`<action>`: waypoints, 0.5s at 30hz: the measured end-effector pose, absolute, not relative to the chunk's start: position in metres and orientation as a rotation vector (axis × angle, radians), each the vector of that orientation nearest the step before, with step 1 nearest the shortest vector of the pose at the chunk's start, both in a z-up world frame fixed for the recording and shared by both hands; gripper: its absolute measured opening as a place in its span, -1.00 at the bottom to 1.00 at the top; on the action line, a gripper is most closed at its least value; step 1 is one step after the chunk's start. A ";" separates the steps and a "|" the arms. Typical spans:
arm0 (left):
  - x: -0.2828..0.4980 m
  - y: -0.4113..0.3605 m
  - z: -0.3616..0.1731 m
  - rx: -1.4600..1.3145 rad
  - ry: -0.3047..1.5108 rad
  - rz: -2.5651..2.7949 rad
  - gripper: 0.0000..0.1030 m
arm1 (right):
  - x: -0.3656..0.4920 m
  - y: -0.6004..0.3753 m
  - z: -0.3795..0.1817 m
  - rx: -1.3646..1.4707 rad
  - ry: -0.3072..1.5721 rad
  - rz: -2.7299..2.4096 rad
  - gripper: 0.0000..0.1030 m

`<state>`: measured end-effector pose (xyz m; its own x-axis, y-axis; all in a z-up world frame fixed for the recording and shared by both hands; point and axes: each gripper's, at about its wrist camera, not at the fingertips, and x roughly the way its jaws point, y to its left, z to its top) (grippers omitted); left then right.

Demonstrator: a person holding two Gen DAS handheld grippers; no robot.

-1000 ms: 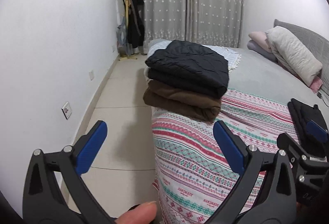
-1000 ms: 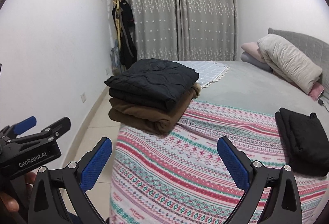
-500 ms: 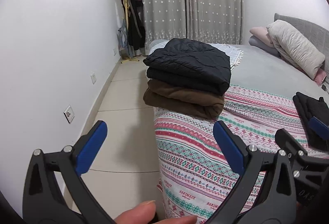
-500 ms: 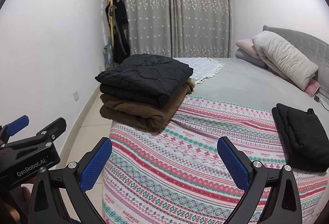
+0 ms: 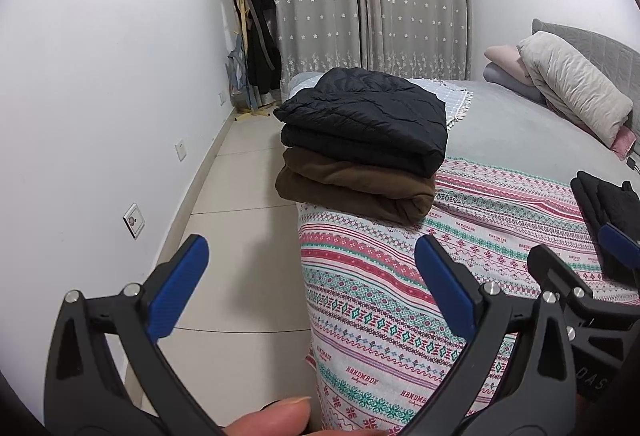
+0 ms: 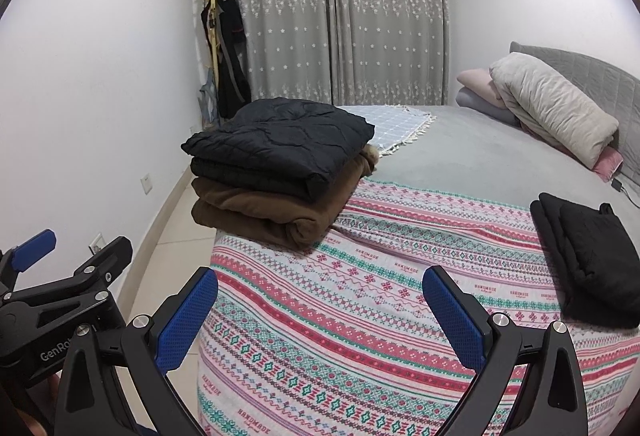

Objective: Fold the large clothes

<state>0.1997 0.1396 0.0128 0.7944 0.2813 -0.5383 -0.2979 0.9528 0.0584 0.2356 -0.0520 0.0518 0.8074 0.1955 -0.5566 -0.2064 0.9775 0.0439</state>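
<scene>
grippers wide apart, left gripper [image 5: 308,284], right gripper [image 6: 320,314], folded stack [image 6: 280,164] on bed [image 6: 460,164]

A: Describe the left gripper [image 5: 310,274] construction.

B: Black moulded frame with triangular cut-outs; two fingers faced with blue textured pads [image 5: 176,286]; silver screws at the pivots. A fingertip [image 5: 268,418] of the person shows at the lower edge.

A: And the right gripper [image 6: 320,316]?

B: Identical build: black frame, blue diamond-textured pads [image 6: 452,318], silver screws. From the right wrist view, the left unit's side carries white lettering, partly visible, reading "GenRo".
</scene>
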 end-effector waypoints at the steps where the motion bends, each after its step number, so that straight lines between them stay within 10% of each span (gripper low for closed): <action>1: 0.200 0.139 0.013 -0.031 0.573 0.312 0.99 | 0.236 -0.052 0.052 -0.018 0.593 0.214 1.00; 15: 0.198 0.134 0.012 0.002 0.562 0.346 0.99 | 0.237 -0.053 0.050 -0.016 0.595 0.195 1.00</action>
